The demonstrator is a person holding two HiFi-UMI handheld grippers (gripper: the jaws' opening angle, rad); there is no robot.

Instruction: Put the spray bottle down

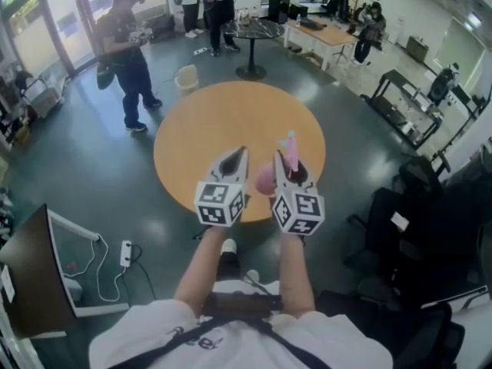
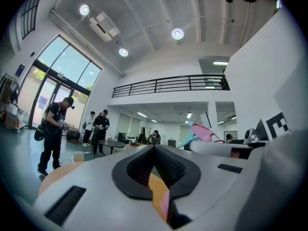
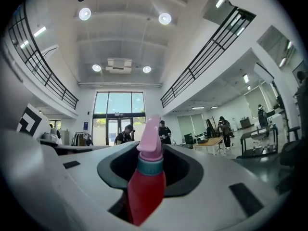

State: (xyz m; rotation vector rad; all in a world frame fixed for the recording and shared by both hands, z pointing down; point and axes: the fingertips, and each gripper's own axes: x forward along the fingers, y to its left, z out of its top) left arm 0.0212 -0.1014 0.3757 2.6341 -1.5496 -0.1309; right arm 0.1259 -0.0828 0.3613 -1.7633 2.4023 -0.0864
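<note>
Holding a red spray bottle, nozzle up, clenched in the right gripper's jaws above the near edge of the round orange worktop, left gripper's jaws pressed together empty alongside, grey floor around, people near glass doors.

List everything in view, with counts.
round table: 1, orange-tan, centre of the floor
spray bottle: 1, red body and pink head, gripped over the round table's near edge
dark table: 1, black, round, further back
bucket: 1, cream, on the floor beyond the round table
power strip: 1, white, on the floor at left
people: at least 4, in the background
left gripper: 1, grey, jaws together, empty
right gripper: 1, grey, clamped on the spray bottle
</note>
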